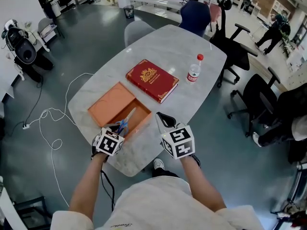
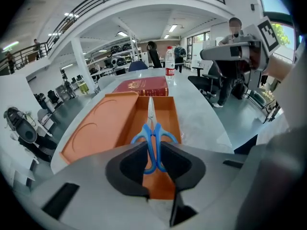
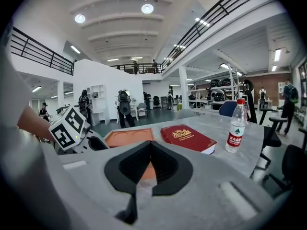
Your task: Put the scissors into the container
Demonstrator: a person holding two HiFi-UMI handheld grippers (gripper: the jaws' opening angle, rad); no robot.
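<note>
A pair of scissors (image 1: 125, 122) with blue handles (image 2: 153, 137) hangs over the open tray of the orange container (image 1: 139, 120), blades pointing away from me. My left gripper (image 1: 116, 132) is shut on the handles; in the left gripper view (image 2: 153, 146) the jaws press both loops from the sides. The container's lid (image 1: 111, 104) lies flat to the tray's left. My right gripper (image 1: 161, 120) is shut on nothing and hovers just right of the tray, above the table's near edge; in its own view (image 3: 150, 145) the jaws meet.
A red book (image 1: 152, 79) lies beyond the container, and a water bottle (image 1: 194, 71) with a red cap stands to its right. They rest on a white marble table (image 1: 168, 42). Office chairs ring the far and right sides. A white cable trails on the floor at left.
</note>
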